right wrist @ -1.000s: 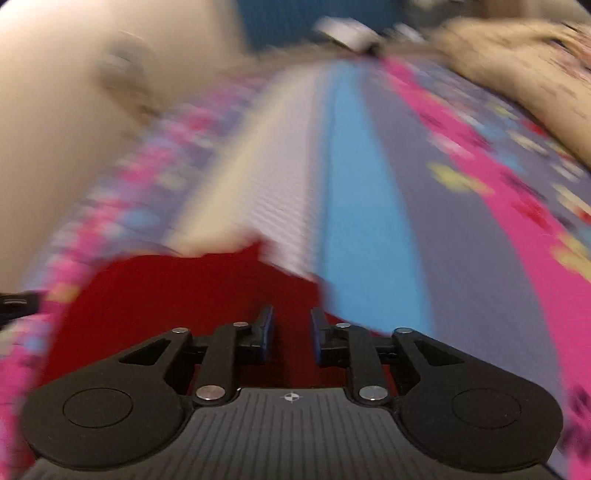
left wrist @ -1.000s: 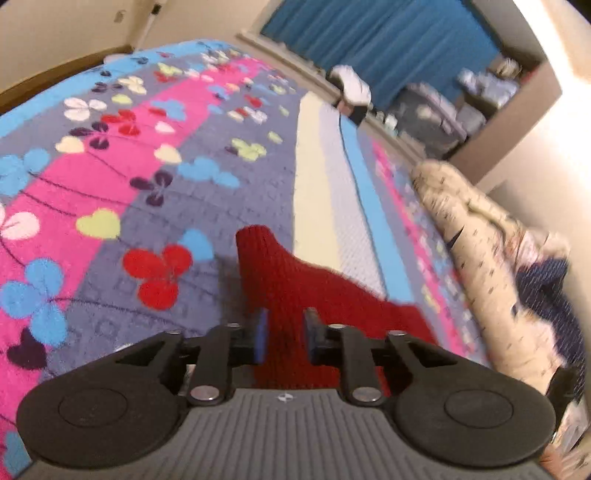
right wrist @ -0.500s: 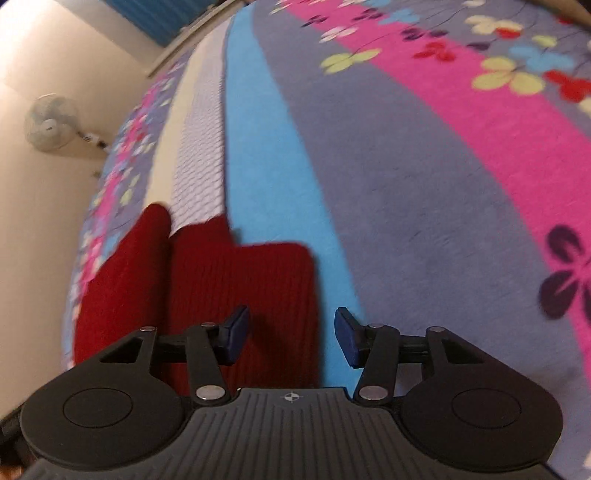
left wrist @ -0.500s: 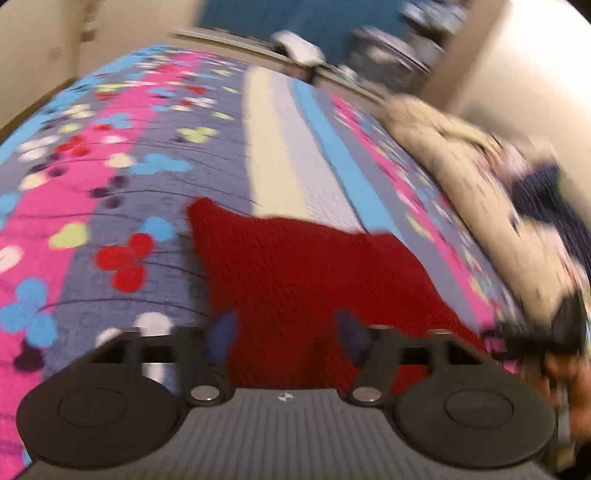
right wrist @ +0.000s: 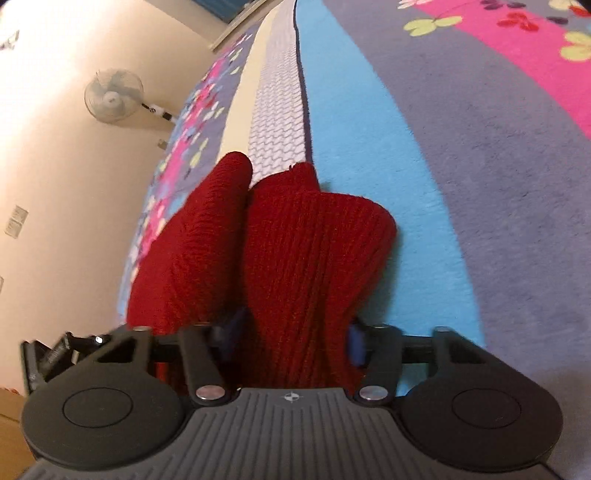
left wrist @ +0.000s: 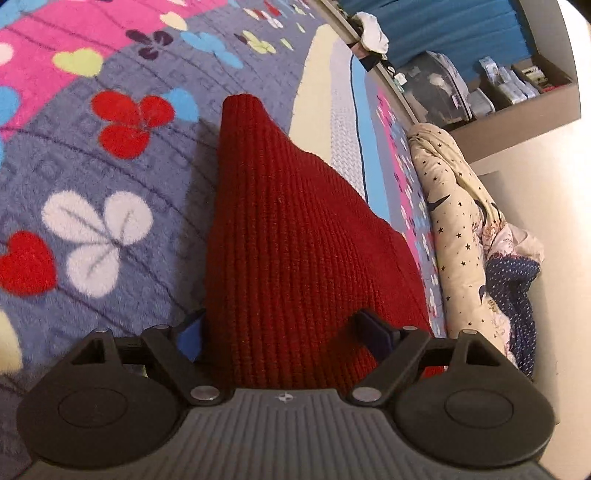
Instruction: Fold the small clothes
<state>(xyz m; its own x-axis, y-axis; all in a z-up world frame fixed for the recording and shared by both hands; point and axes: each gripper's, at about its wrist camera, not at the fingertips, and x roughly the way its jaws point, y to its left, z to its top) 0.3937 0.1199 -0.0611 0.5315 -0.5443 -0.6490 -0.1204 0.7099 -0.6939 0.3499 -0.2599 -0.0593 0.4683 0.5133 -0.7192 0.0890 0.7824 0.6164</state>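
The red knit [left wrist: 295,229] lay on the bed [left wrist: 110,177]. The left tongs [left wrist: 284,332] were opening, fingers straddling its near edge without pressing. The right tongs [right wrist: 291,341] were closing, a raised fold of the knit [right wrist: 314,251] between them, pads touching.

Bed w/ floral blanket [left wrist: 110,155]; cream walls [right wrist: 55,166], fan [right wrist: 112,96] nr wall, blue curtain [left wrist: 443,26], shelf [left wrist: 517,85], starred duvet [left wrist: 454,221] at edge.
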